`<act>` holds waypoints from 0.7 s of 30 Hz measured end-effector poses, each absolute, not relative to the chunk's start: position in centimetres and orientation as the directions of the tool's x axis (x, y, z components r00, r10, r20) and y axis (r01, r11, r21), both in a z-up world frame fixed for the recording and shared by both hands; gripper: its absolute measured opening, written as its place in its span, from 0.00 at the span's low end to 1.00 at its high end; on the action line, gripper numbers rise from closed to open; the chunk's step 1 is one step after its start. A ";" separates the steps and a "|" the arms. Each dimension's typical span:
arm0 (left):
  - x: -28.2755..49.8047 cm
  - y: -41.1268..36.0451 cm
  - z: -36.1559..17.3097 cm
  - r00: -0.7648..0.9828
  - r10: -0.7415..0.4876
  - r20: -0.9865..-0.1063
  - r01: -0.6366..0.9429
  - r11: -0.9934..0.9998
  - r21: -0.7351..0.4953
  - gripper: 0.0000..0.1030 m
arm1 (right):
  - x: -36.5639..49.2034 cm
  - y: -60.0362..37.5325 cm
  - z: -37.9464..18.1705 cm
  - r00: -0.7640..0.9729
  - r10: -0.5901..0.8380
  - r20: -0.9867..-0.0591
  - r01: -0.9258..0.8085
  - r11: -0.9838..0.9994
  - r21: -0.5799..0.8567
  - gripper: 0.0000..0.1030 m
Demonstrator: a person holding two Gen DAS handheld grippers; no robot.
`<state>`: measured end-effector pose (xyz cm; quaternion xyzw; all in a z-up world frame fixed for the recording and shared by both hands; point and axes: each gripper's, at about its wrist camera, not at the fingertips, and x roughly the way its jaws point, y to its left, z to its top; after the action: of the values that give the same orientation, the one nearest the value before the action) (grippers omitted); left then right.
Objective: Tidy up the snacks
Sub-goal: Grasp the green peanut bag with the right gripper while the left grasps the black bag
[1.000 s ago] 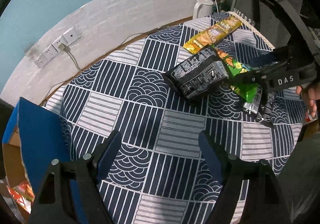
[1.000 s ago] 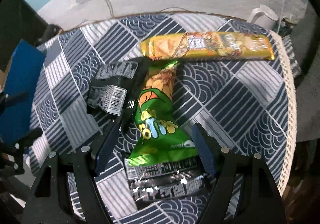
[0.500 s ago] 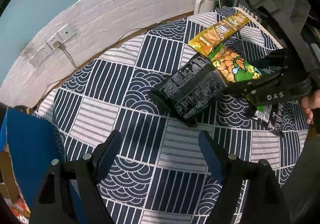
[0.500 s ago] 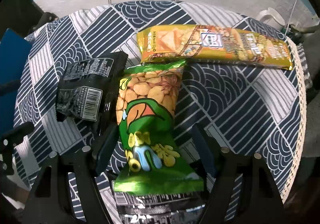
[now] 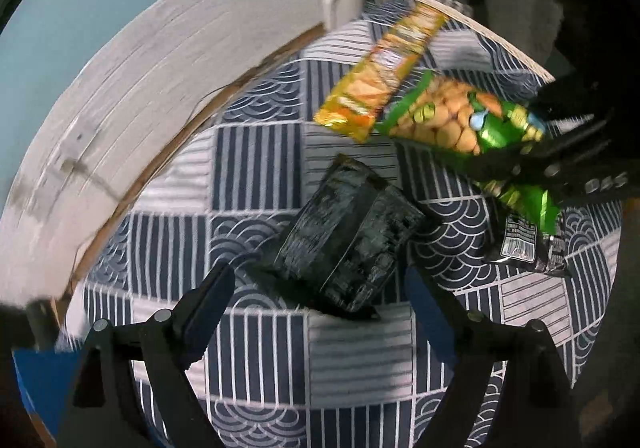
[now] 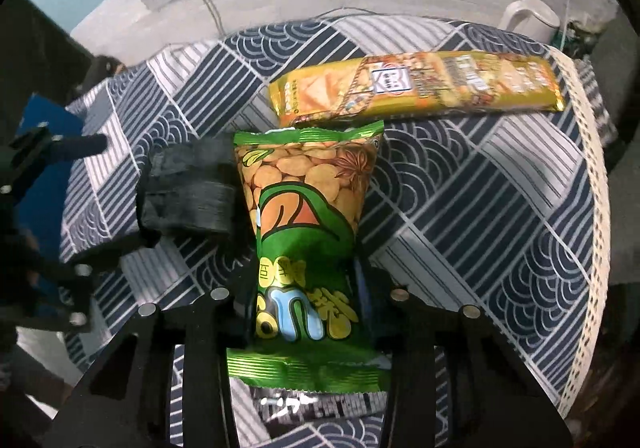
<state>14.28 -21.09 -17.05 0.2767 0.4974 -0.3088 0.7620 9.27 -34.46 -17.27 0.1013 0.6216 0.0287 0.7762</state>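
A green peanut bag point(image 6: 304, 216) lies lengthwise between the fingers of my right gripper point(image 6: 306, 280). Its jaws are closing and the pads pinch the bag's lower half, which has narrowed to a waist. A silver-black packet point(image 6: 304, 404) sticks out under that bag. Left of it sits a black snack packet point(image 6: 188, 188). My left gripper point(image 5: 320, 288) hangs over that black packet point(image 5: 344, 244), its jaws wide and still opening, with the packet's near end between the fingertips, untouched. A long yellow cracker pack point(image 6: 416, 88) lies crosswise beyond the green bag point(image 5: 460, 120).
A navy and white patterned cloth point(image 6: 480, 208) covers the round table, with a lace edge point(image 6: 592, 168) at the right. A white kettle point(image 6: 528, 20) stands at the back by the brick wall. A blue box flap point(image 5: 36, 388) is at the left.
My right jaws have closed in on the green bag. My left gripper has moved across the table to the black packet, rolled, and spread its jaws wider.
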 end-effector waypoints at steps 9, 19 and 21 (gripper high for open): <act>15.1 -24.1 -19.7 0.299 -0.152 -0.942 0.816 0.553 0.170 0.86 | 7.7 -36.0 -14.9 0.283 0.180 -0.942 0.134 0.965 0.224 0.36; 16.4 -24.6 -21.2 0.269 -0.159 -0.950 0.811 0.570 0.134 0.77 | 7.6 -36.3 -15.6 0.273 0.182 -0.945 0.163 0.959 0.232 0.36; 16.1 -24.2 -21.2 0.250 -0.171 -0.953 0.806 0.582 0.107 0.69 | 7.8 -36.0 -15.5 0.275 0.184 -0.944 0.158 0.959 0.233 0.36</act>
<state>16.06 -24.22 -21.20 0.3103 0.5119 -0.3360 0.7272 7.80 -36.05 -15.53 0.1421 0.6019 0.0080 0.7858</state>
